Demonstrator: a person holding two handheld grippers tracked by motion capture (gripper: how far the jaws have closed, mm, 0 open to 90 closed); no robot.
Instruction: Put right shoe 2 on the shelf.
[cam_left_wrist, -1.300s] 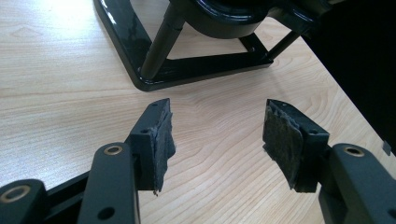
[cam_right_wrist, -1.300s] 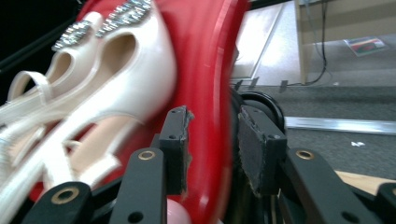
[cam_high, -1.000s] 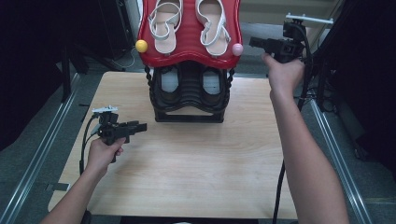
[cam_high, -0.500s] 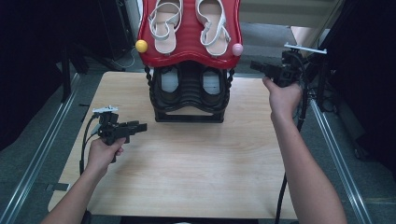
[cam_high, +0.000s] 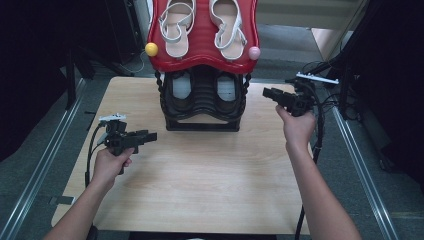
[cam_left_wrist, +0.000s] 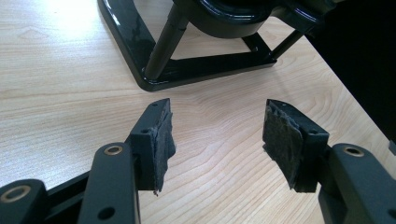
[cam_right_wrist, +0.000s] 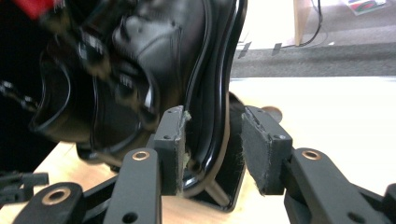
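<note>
1. We see the right gripper with jaws spread and nothing between the pads; they have just been opening. It points left at the shoe rack.
2. In the right gripper view the rack's black lower tier lies just beyond the jaws, its edge running upright.
3. The left gripper, also spread and empty, hovers near-left, well apart from the rack.
4. We judge the right hand nearer; the black shoe on that tier sits directly left of it.
5. White sandals rest on the red top tier, far side.
</note>
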